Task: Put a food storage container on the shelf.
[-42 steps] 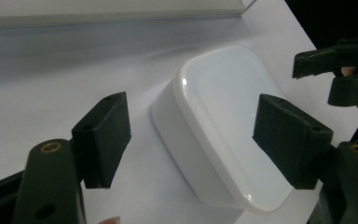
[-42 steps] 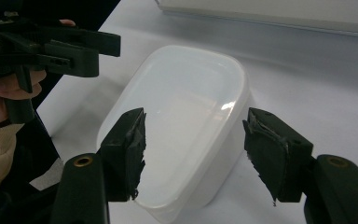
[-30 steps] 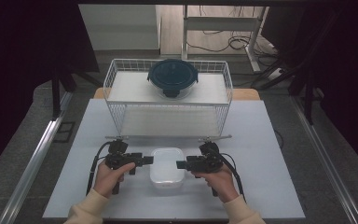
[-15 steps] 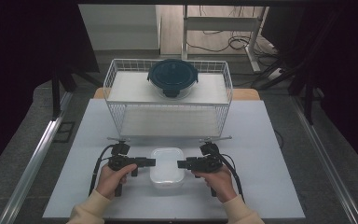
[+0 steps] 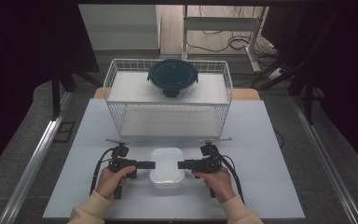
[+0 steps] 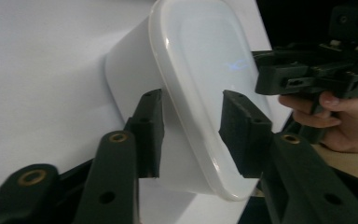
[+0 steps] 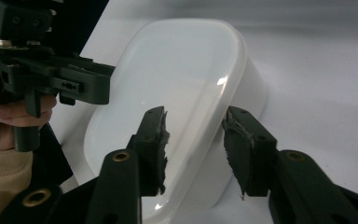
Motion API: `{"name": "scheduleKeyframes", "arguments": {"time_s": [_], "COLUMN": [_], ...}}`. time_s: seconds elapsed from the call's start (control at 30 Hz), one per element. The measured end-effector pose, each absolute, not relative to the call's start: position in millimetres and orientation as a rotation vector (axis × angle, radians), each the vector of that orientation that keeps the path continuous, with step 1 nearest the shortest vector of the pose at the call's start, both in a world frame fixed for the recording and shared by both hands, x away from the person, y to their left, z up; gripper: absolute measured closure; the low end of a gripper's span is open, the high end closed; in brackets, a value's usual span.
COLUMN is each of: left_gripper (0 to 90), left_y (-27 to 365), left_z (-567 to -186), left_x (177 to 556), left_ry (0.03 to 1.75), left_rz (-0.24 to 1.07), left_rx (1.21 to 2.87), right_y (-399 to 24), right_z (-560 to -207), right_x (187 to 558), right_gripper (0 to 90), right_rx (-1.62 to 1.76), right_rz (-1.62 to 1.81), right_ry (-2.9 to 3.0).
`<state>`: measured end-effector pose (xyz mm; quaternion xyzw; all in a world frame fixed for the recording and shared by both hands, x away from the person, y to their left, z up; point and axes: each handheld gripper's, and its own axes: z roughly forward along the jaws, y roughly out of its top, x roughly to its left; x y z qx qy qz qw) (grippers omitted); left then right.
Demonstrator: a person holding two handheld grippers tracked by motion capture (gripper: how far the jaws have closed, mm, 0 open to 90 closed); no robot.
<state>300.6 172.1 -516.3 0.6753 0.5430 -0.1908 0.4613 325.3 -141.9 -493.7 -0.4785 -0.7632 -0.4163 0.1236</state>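
Observation:
A white lidded container lies on the white tabletop near the front edge. My left gripper reaches its left end and my right gripper its right end, both held level. In the left gripper view the left gripper straddles the lid's rim, one pad over the lid and one beside the wall, with gaps showing. The right gripper straddles the opposite rim of the container the same way. Both pairs of jaws have just been closing around the container's ends.
A white wire basket shelf stands behind the container, with a round dark blue lidded bowl on its upper shelf. Each gripper view shows the other gripper across the container. Cables trail back along both forearms.
Both pairs of jaws have narrowed around the container's ends. The hands and the container have stayed in place.

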Motion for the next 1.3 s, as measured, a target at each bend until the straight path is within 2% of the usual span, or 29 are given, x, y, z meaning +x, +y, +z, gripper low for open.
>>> {"name": "scheduleKeyframes", "arguments": {"time_s": [0.13,0.7,1.3], "left_gripper": [65.4,78.9,79.3], "left_y": [174,176,180], "left_z": [-515,-494,-465], "left_x": [299,285,272], "left_ry": [1.342,1.283,1.193], "left_rz": [-0.463,-0.372,-0.28], "left_rx": [1.644,1.653,1.651], "right_y": [-147,-155,-154], "right_z": [-494,-481,-447], "right_x": [326,315,302], "right_gripper": [65.4,79.1,79.7], "right_rx": [-1.416,-1.392,-1.283], "right_rz": [-1.219,-1.294,-1.417], "right_ry": [-2.161,-2.148,-2.233]}}
